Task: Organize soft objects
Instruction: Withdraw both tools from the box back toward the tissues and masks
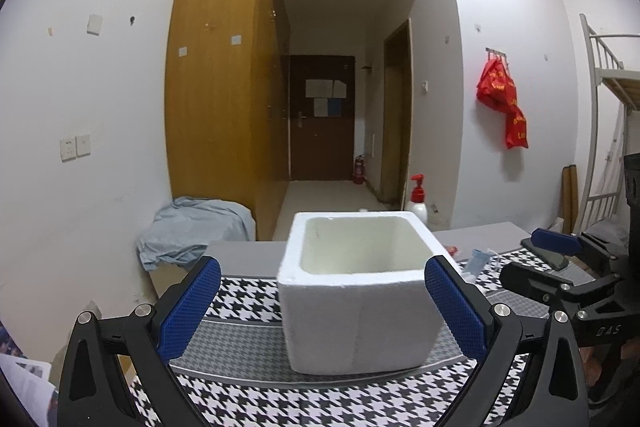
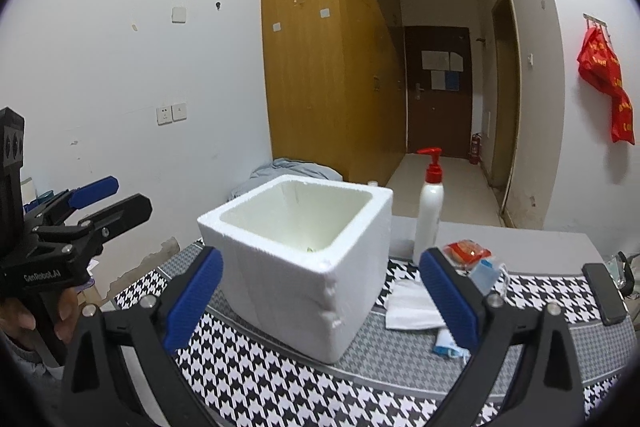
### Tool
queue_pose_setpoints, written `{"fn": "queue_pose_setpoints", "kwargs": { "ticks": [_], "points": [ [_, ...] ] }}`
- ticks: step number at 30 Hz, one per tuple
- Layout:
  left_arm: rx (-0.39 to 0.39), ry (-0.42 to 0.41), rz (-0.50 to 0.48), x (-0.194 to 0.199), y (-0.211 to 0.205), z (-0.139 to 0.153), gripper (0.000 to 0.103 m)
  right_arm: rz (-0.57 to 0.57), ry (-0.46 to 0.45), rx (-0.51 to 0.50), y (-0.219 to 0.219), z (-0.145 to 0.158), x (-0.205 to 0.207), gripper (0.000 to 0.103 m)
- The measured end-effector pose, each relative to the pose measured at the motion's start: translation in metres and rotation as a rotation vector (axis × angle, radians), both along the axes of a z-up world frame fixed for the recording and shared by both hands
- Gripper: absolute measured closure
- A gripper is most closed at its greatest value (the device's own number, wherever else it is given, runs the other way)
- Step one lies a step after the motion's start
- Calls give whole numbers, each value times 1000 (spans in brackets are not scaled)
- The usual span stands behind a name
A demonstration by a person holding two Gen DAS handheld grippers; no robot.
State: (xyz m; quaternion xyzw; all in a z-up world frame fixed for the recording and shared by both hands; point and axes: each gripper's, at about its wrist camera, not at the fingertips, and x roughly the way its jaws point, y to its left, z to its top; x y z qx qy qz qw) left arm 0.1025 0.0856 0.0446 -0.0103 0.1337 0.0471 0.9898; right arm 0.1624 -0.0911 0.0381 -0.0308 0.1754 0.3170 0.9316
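Observation:
A white foam box (image 1: 356,307) stands open-topped on the houndstooth cloth (image 1: 248,295). My left gripper (image 1: 320,301) is open and empty, its blue pads on either side of the box, apart from it. My right gripper (image 2: 320,295) is open and empty in front of the same box (image 2: 296,267). To the right of the box lie a folded white cloth (image 2: 410,303), a blue face mask (image 2: 486,273), a red packet (image 2: 466,251) and a small blue-white pack (image 2: 446,343). The box's inside is mostly hidden.
A white pump bottle with a red top (image 2: 428,211) stands behind the box. A dark phone (image 2: 604,293) lies at the right of the table. A grey-blue cloth (image 1: 192,231) is heaped on a stand at the left. The table's grey far edge (image 1: 480,233) meets the hallway.

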Motion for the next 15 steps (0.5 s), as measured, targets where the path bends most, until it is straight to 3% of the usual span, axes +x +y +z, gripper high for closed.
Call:
{"fn": "queue_pose_setpoints", "kwargs": {
  "ticks": [15],
  "points": [
    [-30,9,-61,-9,-26,-29,1,-93,23,8,-43,-34,-17,2]
  ]
}}
